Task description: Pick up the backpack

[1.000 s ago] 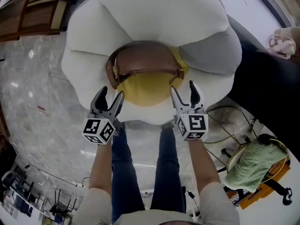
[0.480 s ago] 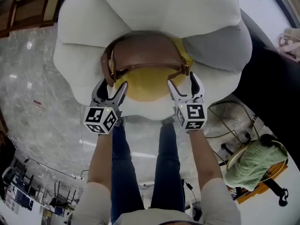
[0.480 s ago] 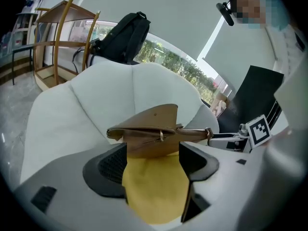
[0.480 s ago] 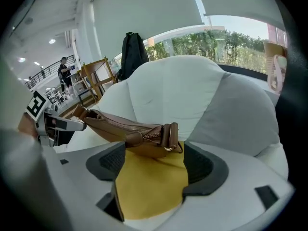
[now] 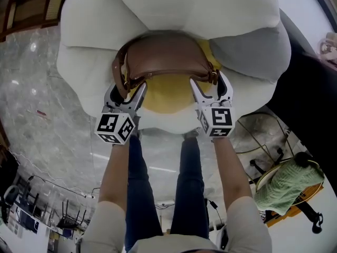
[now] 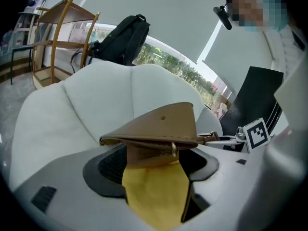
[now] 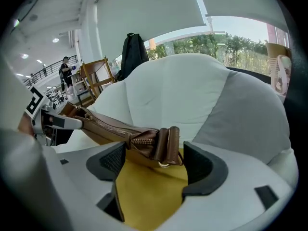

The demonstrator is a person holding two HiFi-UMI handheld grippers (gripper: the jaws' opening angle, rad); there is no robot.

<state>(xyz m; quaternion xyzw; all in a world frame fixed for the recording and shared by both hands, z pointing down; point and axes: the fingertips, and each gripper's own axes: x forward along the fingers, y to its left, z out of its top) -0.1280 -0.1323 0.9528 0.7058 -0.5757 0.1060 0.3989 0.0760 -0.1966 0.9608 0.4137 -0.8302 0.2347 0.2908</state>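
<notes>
- Left gripper: your fingers have just opened wide and straddle the left end of the backpack, which lies on the white chair. No pinch yet.
- Backpack: soft leather, likely sags. Take both ends.
- Right gripper: fingers have also just opened wide, around the strap loop. Only its view shows the zipper.

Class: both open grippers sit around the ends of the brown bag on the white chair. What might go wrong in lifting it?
The right gripper flanks only the bag's strap loop; gripping there may let the body sag or swing.
The left gripper faces a thin leather edge, which might slip out.
Either jaw pair may also pinch the yellow cushion.
</notes>
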